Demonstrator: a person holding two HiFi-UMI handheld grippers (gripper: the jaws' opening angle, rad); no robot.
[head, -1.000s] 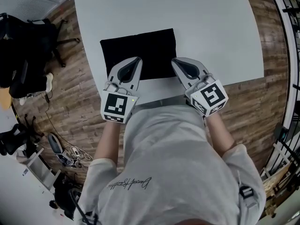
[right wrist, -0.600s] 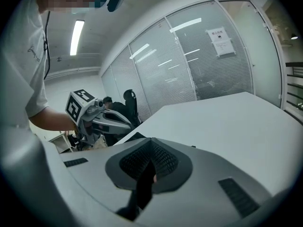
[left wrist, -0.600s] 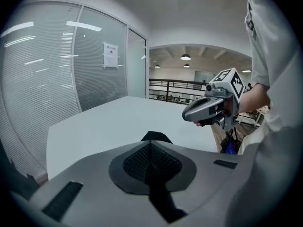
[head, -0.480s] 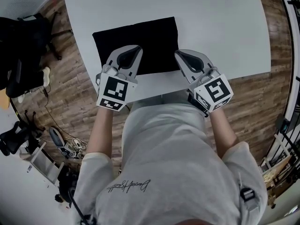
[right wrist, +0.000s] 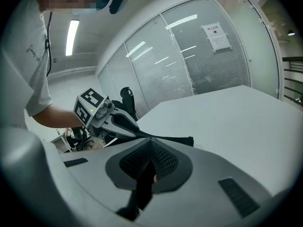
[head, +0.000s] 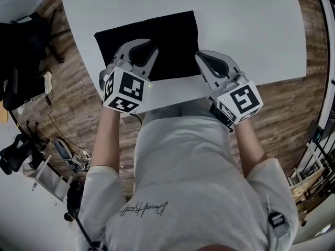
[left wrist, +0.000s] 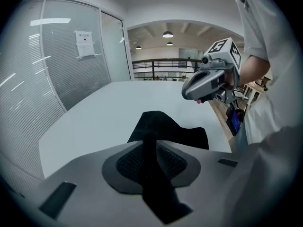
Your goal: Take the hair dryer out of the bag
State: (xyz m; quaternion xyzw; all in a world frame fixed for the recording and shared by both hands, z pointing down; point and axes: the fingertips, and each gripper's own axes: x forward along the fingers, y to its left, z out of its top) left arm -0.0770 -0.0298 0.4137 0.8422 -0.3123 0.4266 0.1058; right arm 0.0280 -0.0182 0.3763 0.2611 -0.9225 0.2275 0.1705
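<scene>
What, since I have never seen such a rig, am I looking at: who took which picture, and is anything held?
No robot here: a person stands at a white table with a two-jaw tool in each hand. One camera on the head looks down; one rides on each tool, looking along its jaws. A flat black bag lies on the table. The left tool is over the bag's near edge, its jaws opening, nothing gripped. The right tool is by the bag's near right corner, jaws shut on nothing. What is inside the bag cannot be seen.
</scene>
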